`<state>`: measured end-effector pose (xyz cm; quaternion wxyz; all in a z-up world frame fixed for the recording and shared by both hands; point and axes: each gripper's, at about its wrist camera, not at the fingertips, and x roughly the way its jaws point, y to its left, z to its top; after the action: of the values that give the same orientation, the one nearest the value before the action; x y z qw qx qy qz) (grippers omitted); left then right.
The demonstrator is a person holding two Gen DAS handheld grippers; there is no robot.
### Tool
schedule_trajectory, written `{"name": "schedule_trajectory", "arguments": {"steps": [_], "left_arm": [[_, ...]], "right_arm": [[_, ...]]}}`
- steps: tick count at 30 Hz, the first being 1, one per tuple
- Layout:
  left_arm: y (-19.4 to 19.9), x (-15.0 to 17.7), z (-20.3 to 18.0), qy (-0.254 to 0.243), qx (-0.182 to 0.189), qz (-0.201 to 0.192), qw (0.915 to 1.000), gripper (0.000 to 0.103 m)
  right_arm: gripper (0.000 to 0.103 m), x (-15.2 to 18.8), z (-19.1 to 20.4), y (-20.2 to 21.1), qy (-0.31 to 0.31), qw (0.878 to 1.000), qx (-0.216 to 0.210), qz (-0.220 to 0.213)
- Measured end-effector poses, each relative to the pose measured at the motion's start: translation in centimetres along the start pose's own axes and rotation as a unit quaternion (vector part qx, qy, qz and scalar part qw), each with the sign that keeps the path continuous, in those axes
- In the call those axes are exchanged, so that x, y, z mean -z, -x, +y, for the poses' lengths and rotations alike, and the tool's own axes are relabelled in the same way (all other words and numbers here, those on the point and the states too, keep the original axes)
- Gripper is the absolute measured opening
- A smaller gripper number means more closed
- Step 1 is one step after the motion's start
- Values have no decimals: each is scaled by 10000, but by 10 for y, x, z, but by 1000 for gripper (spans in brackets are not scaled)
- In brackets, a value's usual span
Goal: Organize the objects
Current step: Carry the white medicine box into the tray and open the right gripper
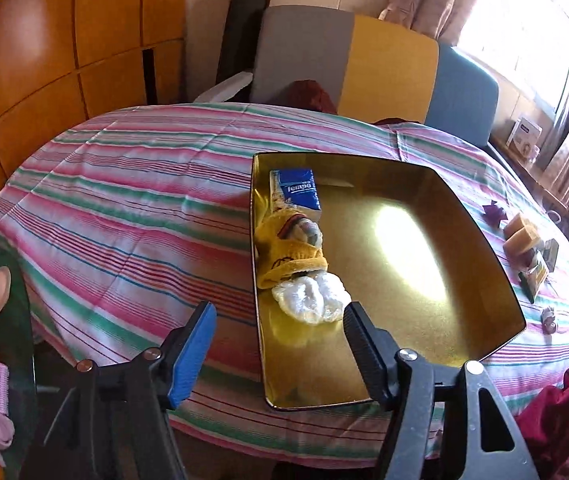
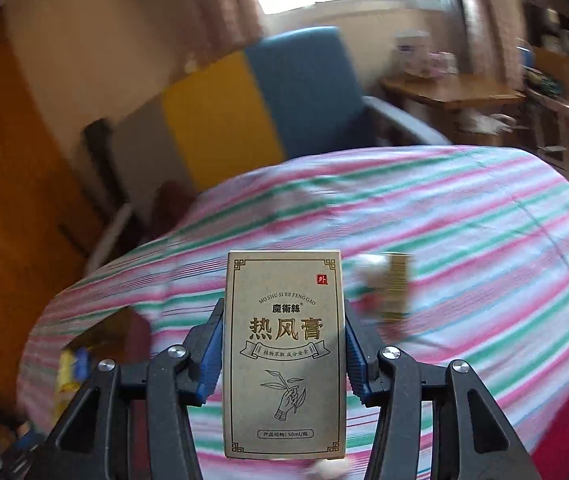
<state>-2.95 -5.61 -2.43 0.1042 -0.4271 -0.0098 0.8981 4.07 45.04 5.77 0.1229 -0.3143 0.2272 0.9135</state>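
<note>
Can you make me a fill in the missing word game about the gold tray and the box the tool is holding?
1. The blue tissue pack lies inside the gold ____.
2. The right tool is shut on a tan ____.
3. The left tool is open and holds ____.
4. The tablecloth pattern is ____.

Missing words: tray; box; nothing; stripes
</note>
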Motion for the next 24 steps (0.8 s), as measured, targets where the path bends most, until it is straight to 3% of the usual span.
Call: {"name": "schedule_trajectory", "arguments": {"steps": [3,6,11,16,19,22,24], "left_arm": [[1,0,7,130,51,-31,9999,67],[2,0,13,242,56,-68,9997,67],[-1,2,19,380,62,-39,9993,67],[-5,5,22,479,82,36,9988,67],[-6,5,24,532,106,54,9985,67],[-4,5,27,599,89,8,9982,67],[-2,4,30,649,46,-34,9979,67]], "right_arm": [[52,13,83,-9,659,9946,-733,339],[52,37,155,-30,1236,9811,-1241,820],[52,98,253,-92,1945,9517,-1434,1894],[53,142,297,-146,1885,9390,-1207,2613],[61,162,300,-160,1642,9341,-1270,2905],[67,178,302,-165,1232,9236,-1724,3194],[77,186,301,-164,903,9152,-2043,3355]]}}
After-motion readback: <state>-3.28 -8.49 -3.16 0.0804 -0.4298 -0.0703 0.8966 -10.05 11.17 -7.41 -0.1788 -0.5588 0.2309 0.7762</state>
